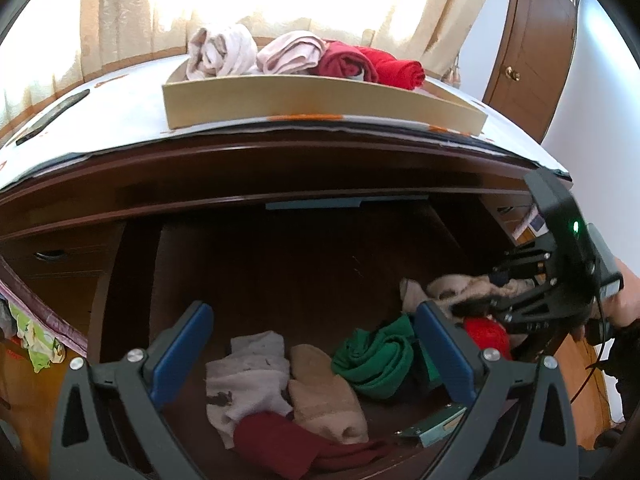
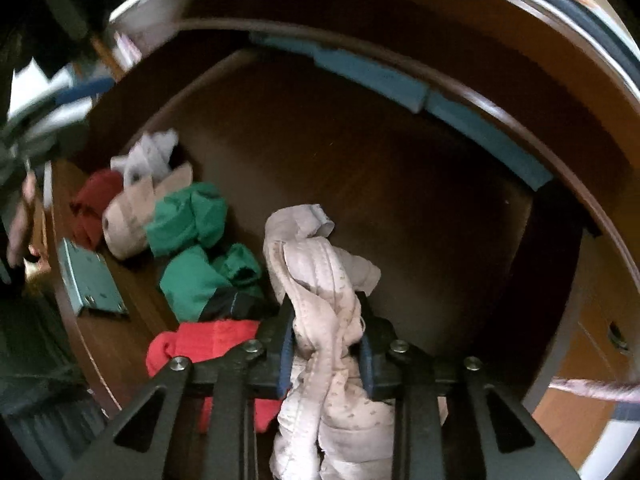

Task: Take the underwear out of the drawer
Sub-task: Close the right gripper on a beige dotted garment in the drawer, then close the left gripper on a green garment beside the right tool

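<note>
Right gripper clamped on a pale garment in the drawer; left gripper waits spread and empty.

Left wrist view: the left gripper (image 1: 314,354) hangs wide apart above the near pile in the drawer (image 1: 280,248), holding nothing; the right gripper (image 1: 486,306) sits to the far right, its tips buried in pale cloth, probably gripping.

Right wrist view: the right gripper (image 2: 326,354) pinches the pale patterned underwear (image 2: 320,280), whose twisted length runs near-to-far straight between the pads; the green underwear (image 2: 200,248) lies just left.
</note>
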`<control>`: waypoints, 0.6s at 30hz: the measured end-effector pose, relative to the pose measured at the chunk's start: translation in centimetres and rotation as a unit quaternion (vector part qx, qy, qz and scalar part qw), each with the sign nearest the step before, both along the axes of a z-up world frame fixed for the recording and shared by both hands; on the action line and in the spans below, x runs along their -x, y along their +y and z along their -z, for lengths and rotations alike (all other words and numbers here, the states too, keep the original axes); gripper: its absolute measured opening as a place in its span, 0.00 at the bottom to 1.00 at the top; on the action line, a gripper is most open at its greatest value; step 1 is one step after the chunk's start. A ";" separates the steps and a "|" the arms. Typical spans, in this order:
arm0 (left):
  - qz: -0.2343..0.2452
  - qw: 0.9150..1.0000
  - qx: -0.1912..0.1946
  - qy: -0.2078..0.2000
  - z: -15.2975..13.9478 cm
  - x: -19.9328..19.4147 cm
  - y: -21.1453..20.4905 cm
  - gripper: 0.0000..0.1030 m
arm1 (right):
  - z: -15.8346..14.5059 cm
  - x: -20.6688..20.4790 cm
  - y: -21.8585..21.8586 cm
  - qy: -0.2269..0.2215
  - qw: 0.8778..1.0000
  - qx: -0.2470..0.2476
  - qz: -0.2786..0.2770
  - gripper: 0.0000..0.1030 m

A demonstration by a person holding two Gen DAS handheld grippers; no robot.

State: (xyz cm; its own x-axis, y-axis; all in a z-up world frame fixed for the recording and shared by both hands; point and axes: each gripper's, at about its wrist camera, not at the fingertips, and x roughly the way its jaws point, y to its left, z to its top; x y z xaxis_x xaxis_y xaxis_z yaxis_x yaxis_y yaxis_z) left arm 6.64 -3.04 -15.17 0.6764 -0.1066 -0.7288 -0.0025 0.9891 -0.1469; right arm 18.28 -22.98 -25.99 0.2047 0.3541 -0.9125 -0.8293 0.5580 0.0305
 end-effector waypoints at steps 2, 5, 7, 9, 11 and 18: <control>0.007 1.000 0.000 0.003 0.1 -0.1 -0.2 0.99 | -0.2 -0.3 -0.4 0.002 1.000 -0.013 0.009 0.27; 0.023 1.000 -0.004 0.013 0.2 -0.5 -0.8 0.99 | -0.5 -0.6 -1.1 0.001 1.000 -0.021 0.019 0.26; 0.043 0.999 -0.018 0.020 0.2 -0.9 -1.7 0.99 | -0.5 -0.8 -1.3 0.002 0.999 -0.026 0.027 0.27; 0.063 0.997 -0.031 0.031 0.2 -1.3 -2.4 0.99 | -0.4 -1.1 -1.4 0.009 0.999 -0.031 0.033 0.27; 0.095 0.993 -0.060 0.045 0.3 -2.0 -3.7 0.99 | -0.5 -1.2 -1.3 0.012 0.999 -0.033 0.035 0.26; 0.180 0.975 -0.070 0.114 1.4 -5.1 -6.0 0.96 | -1.1 -1.4 -1.5 0.021 0.998 -0.039 0.035 0.27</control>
